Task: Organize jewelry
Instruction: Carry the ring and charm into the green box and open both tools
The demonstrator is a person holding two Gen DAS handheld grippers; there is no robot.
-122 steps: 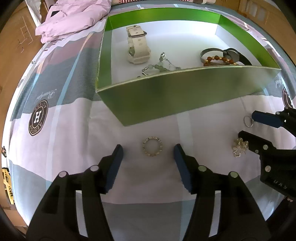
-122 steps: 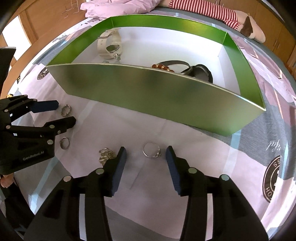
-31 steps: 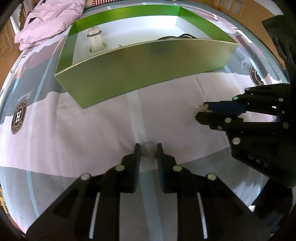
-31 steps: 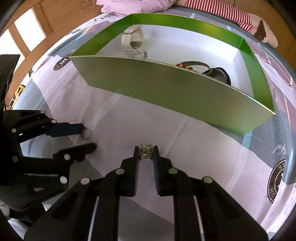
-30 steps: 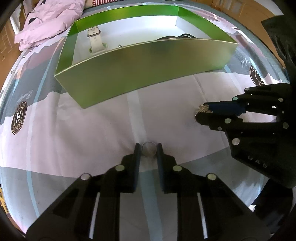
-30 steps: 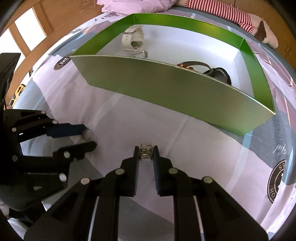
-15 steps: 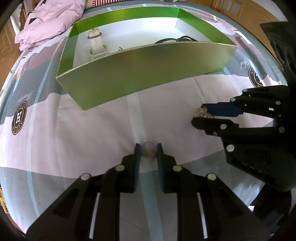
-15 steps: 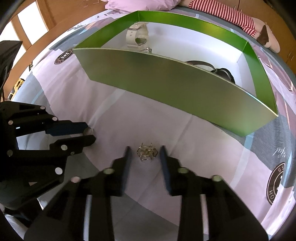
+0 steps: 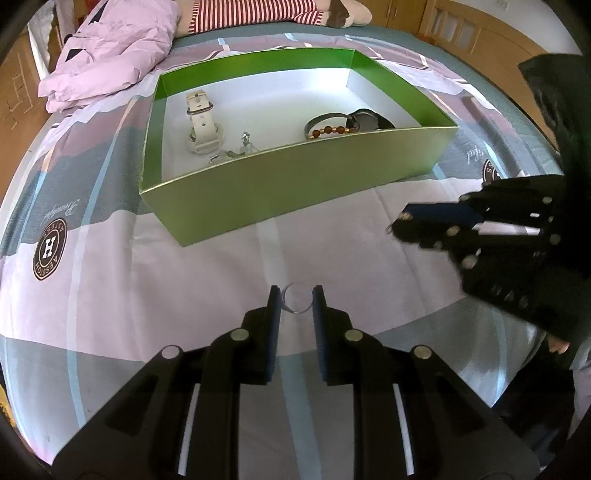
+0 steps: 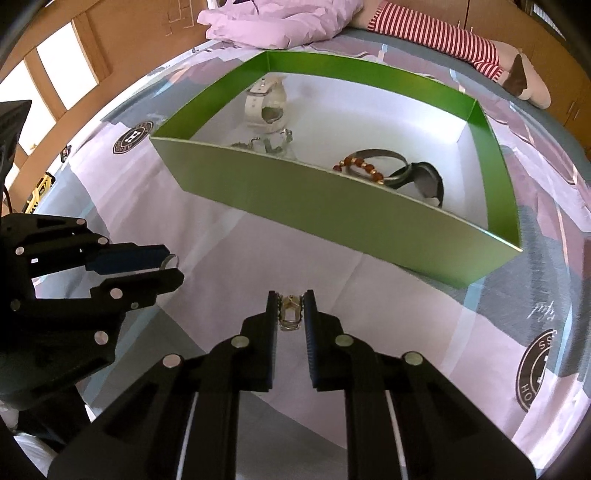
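Note:
My left gripper (image 9: 296,301) is shut on a thin silver ring (image 9: 296,300) and holds it above the bedsheet; it also shows in the right wrist view (image 10: 168,267). My right gripper (image 10: 291,314) is shut on a small sparkly jewelry piece (image 10: 290,313); it also shows in the left wrist view (image 9: 397,223). The green box (image 9: 295,181) with a white floor lies ahead, also in the right wrist view (image 10: 332,206). It holds a white watch (image 9: 201,122), a silver chain (image 9: 240,146), a beaded bracelet (image 9: 330,130) and a dark watch (image 9: 365,120).
A lilac quilt (image 9: 110,51) and a striped plush toy (image 9: 258,13) lie beyond the box. The patterned bedsheet (image 9: 110,258) spreads around it. Wooden cabinets (image 9: 480,33) stand at the far right.
Both grippers have lifted with their pieces and moved closer to the box. Half a second ago the right jaws were apart around the sparkly piece; now they are closed on it.

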